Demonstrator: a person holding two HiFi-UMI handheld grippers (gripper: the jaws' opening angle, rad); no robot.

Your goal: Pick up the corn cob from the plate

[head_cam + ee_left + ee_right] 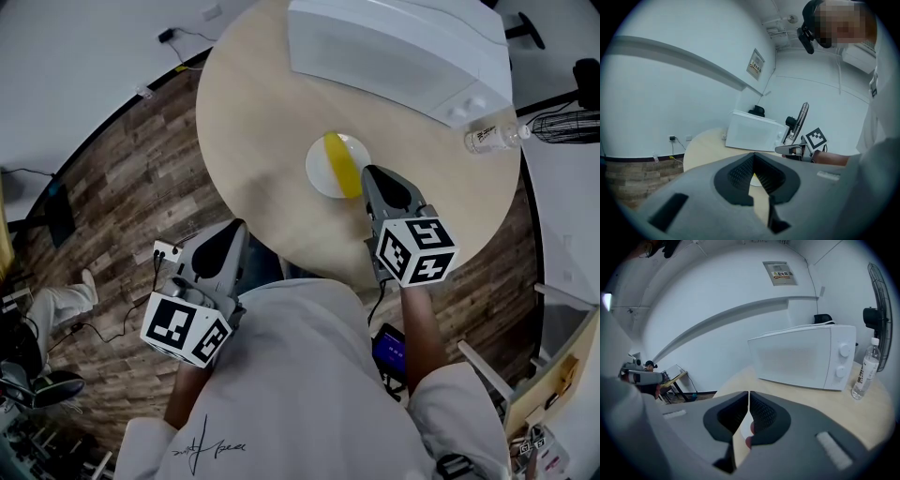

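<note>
R gripper (367, 172), jaws together, just beside corn cob (338, 164) on plate (319, 171).

things in view are being counted by kind

one round table (262, 122) is being counted, along with one white plate (319, 176), one corn cob (337, 164), one white microwave (394, 47), one clear water bottle (492, 138) and one standing fan (874, 315); two grippers are being counted, the left gripper (236, 227) and the right gripper (368, 172), and two cubes, the left marker cube (185, 328) and the right marker cube (417, 248).
</note>
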